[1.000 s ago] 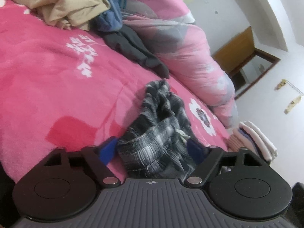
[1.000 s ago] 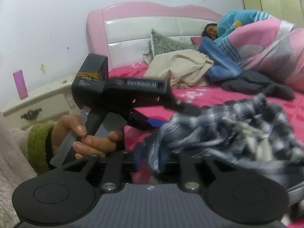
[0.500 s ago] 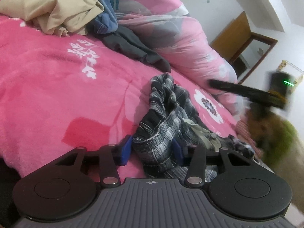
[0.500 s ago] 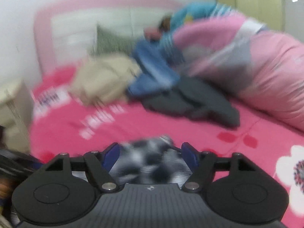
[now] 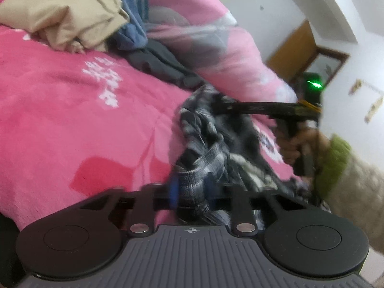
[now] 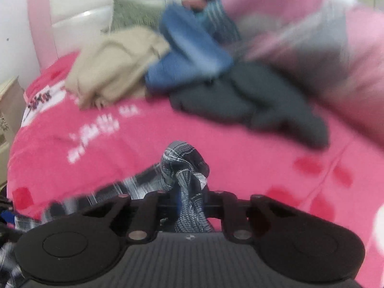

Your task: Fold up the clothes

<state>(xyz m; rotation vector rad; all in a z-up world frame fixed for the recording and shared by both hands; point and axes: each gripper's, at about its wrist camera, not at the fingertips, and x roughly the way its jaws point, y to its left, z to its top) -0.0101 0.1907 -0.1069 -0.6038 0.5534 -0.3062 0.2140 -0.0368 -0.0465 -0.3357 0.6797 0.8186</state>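
1. Plaid garment (image 5: 206, 148) is pinched in both grippers: left gripper (image 5: 192, 192) clamps its near end, right gripper (image 6: 190, 196) a bunched fold.
2. It stretches lengthwise away from the left gripper across the pink bedspread (image 5: 60, 110).
3. Beige (image 6: 115, 72), blue (image 6: 189, 57) and dark clothes (image 6: 252, 100) lie heaped beyond.

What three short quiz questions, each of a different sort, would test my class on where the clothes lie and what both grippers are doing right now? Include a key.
1. True or false: the left gripper has its jaws shut on the plaid garment.
2. Multiple choice: on the pink bedspread, the dark grey garment lies (A) under the plaid garment, (B) beside the blue garment, (C) on the floor.
3. Fill in: the right gripper grips a bunched fold of the ____ garment.

Key:
1. True.
2. B; the beige garment lies on the blue one's other side.
3. Plaid.
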